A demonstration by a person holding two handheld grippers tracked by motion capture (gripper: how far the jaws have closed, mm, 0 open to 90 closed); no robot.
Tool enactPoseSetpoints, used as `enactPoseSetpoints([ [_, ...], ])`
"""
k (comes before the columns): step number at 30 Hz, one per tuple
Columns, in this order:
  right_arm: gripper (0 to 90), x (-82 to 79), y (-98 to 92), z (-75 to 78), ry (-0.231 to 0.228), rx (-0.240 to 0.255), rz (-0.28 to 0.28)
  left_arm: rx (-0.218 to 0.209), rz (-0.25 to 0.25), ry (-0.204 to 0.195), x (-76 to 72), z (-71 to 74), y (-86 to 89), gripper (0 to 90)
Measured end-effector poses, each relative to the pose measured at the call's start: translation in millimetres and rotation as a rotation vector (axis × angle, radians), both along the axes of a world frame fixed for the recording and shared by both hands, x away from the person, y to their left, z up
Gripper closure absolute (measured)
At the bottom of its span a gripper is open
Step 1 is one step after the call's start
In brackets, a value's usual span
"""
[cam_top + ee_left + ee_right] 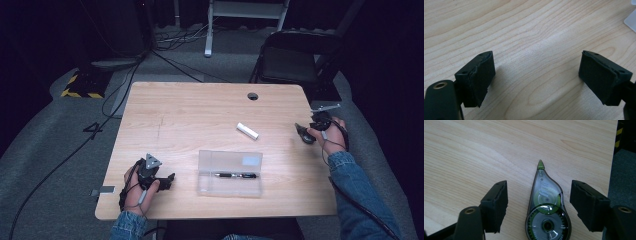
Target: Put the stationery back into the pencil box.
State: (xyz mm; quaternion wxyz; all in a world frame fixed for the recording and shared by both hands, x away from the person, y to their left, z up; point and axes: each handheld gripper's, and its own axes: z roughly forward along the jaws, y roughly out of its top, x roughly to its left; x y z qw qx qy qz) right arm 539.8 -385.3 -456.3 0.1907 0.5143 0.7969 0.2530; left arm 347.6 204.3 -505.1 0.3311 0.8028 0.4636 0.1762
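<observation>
A clear plastic pencil case (230, 161) lies shut at the table's front middle, with a dark pen (235, 175) inside it. A short white stick (247, 131) lies behind it to the right. A see-through correction tape dispenser (547, 210) with a green tip lies flat on the wood between the jaws of my right gripper (539, 187). That gripper is open and its pads stand apart from the dispenser; it sits near the table's right edge (302, 132). My left gripper (169, 180) rests at the front left, open (537, 56) over bare wood.
A corner of the case (631, 20) shows at the far right of the left gripper view. The table's right edge (612, 170) runs just beside the right gripper. A cable hole (252, 96) sits at the back of the table. A black chair (295, 55) stands behind.
</observation>
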Motion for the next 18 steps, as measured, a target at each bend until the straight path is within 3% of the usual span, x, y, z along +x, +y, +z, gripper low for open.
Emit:
enactPoseSetpoints([
  [18, 29.7, 14.2, -4.3, -24.5, 0.051, -0.002, -0.039, 0.000, 0.000, 0.000, 0.0, 0.0, 0.0, 14.2],
])
